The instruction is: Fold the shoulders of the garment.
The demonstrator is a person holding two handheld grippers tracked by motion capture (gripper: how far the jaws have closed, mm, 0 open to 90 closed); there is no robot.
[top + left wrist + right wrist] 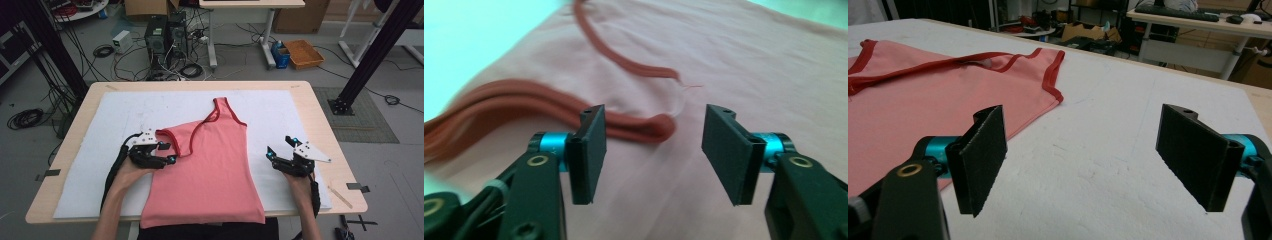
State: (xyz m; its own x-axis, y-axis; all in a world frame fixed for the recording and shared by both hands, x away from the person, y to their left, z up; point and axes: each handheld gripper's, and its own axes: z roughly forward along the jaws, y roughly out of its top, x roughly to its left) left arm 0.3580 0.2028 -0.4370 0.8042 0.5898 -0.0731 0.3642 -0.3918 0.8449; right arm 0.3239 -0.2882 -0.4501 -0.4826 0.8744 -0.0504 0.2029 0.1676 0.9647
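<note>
Both grippers gape empty beside the pink tank top (pixel 207 170); left gripper (pixel 651 150) should probably pinch its folded strap (pixel 634 127) squarely

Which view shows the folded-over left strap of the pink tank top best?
The left gripper view: the strap lies close ahead of the open left gripper, its dark red trim distinct. The high view shows it small beside that gripper; the right gripper view catches only distant trim.
</note>
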